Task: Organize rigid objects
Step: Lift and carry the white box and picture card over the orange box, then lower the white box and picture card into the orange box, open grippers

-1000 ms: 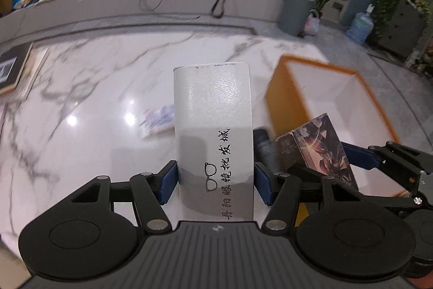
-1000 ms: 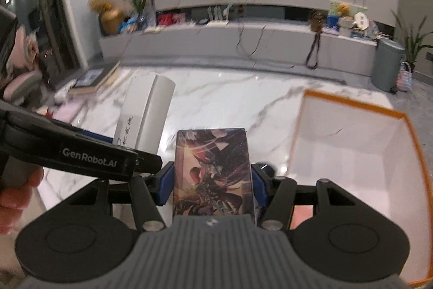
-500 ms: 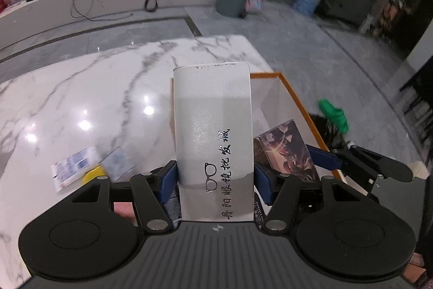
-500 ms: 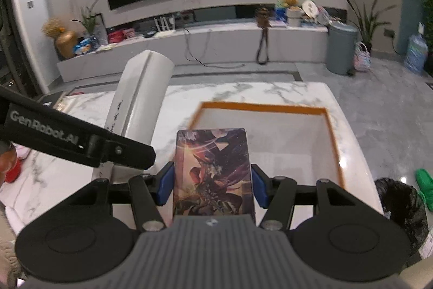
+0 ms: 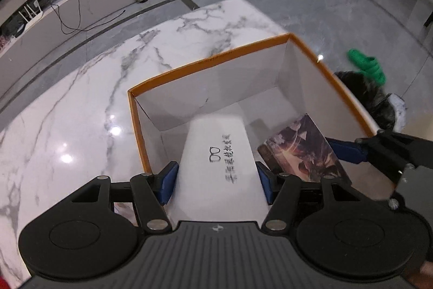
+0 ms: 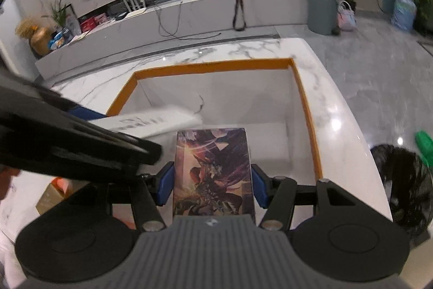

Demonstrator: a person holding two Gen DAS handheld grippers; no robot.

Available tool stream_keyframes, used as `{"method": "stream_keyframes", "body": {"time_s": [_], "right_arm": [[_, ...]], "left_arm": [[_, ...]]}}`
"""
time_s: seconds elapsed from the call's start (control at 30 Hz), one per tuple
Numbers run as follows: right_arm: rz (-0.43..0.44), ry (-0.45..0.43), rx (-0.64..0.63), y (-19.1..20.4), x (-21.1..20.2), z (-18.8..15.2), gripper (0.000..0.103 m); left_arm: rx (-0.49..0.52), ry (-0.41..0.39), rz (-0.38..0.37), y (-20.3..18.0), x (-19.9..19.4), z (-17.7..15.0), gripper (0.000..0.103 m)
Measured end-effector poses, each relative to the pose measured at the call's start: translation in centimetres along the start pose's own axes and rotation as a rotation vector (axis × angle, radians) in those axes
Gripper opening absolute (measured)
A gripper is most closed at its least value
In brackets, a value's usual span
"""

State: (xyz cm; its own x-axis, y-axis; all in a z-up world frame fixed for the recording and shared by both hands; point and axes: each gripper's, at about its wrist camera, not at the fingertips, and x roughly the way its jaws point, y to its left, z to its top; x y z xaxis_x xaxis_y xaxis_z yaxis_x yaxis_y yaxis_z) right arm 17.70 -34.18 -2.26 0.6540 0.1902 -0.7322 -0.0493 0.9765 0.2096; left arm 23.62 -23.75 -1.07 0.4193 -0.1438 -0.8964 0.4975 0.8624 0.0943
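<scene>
Now each hand-held gripper hangs over the box (image 5: pixel 335 77), ready for dropping. Left hand-held gripper (image 5: pixel 216 179) clamps the white case (image 5: pixel 219 164); right hand-held gripper (image 6: pixel 212 182) clamps the card box (image 6: pixel 213 169), seemingly clear of the floor.

We look steeply down from both wrists, close above the orange-rimmed box (image 5: pixel 205 64) (image 6: pixel 213 66) on the marble table (image 5: pixel 81 110). Both views share its white interior.

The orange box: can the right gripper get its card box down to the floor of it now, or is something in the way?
Probably yes. The orange box is open-topped, and its floor ahead of the card box looks bare. The white case in the left gripper sits to one side, so the right gripper should pass.
</scene>
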Motion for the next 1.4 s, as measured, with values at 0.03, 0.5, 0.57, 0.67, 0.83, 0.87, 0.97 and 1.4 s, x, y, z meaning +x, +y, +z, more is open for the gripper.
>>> {"method": "stream_keyframes", "body": {"time_s": [0.03,0.5,0.57,0.67,0.83,0.87,0.97,1.4], "right_arm": [[0.005,0.014,0.006,-0.1,0.5,0.1,0.058],[0.046,0.187,0.016,-0.4,3.5,0.6,0.058],[0.04,0.187,0.007,-0.3,3.5,0.5,0.058],[0.028,0.188,-0.005,-0.3,3.8,0.7,0.058],[0.014,0.187,-0.025,0.2,3.9,0.9,0.058],[0.012,0.191,-0.024,0.1,3.9,0.8,0.058],[-0.007,0.193,-0.025,0.1,3.9,0.9,0.058],[-0.03,0.286,0.074,-0.3,5.1,1.2,0.058]], "left_arm": [[0.001,0.01,0.008,0.0,0.4,0.1,0.068],[-0.022,0.138,0.002,0.5,3.7,0.2,0.069],[-0.016,0.139,-0.004,0.5,3.7,0.2,0.069],[-0.02,0.132,-0.023,0.8,3.6,0.3,0.073],[-0.028,0.093,-0.069,1.5,2.7,0.0,0.076],[-0.039,0.085,-0.07,1.8,2.5,0.0,0.076],[-0.088,0.016,-0.107,2.9,0.8,0.0,0.074],[-0.214,-0.099,-0.087,8.0,-4.1,-2.8,0.074]]}}
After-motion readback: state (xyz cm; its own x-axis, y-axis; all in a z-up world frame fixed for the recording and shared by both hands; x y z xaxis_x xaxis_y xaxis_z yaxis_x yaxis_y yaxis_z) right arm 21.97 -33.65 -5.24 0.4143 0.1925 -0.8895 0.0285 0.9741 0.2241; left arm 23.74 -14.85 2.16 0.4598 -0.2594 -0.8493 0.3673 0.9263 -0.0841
